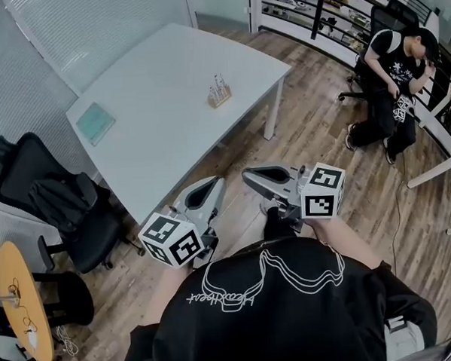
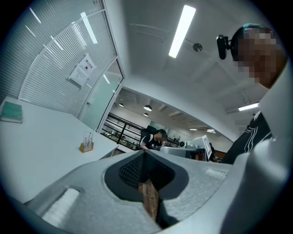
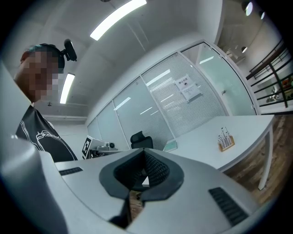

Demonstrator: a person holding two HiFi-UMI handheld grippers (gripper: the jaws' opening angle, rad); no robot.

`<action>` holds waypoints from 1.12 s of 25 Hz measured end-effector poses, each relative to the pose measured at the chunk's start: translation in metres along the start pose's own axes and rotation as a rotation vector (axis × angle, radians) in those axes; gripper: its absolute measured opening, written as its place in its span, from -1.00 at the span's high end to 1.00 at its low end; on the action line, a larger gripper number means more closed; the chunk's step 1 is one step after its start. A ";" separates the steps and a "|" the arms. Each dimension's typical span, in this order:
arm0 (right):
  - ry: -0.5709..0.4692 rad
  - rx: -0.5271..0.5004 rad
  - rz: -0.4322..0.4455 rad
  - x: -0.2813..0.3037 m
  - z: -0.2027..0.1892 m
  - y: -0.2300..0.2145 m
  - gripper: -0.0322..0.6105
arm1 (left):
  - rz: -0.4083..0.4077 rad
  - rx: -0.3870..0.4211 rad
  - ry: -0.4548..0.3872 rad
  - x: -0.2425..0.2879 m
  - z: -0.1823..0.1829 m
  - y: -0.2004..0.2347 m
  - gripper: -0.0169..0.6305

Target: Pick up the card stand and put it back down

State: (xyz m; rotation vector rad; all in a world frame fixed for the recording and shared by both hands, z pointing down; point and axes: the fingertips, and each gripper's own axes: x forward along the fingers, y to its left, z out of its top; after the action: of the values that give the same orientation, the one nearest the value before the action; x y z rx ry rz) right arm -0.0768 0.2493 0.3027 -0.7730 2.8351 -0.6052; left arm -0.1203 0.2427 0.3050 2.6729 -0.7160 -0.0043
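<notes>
Card stand [image 1: 219, 93] is upright near the far right edge of the white worktop [image 1: 155, 134], well apart from both grippers. Left gripper [image 1: 217, 185] and right gripper [image 1: 248, 175] hover closed and empty above the wooden floor [image 1: 313, 133], just short of the worktop's near edge. Open surface surrounds the stand. A green pad [image 1: 96, 122] lies near the left edge.

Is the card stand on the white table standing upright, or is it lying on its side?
Upright. The card stand rests on its wooden base on the table, with its clear part pointing up.
</notes>
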 end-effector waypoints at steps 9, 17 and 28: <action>0.020 0.046 0.023 0.003 0.007 -0.054 0.87 | 0.074 -0.032 0.021 0.041 0.000 0.036 0.91; 0.044 0.072 0.041 0.010 0.033 -0.151 0.87 | 0.113 -0.040 0.044 0.119 0.011 0.088 0.91; 0.094 0.057 0.101 0.028 0.087 -0.287 0.87 | 0.230 -0.053 0.051 0.233 0.035 0.172 0.90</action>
State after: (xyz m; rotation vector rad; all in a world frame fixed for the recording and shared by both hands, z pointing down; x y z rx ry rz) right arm 0.0510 -0.0207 0.3417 -0.6027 2.9056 -0.7211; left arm -0.0039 -0.0204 0.3552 2.5162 -0.9876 0.1025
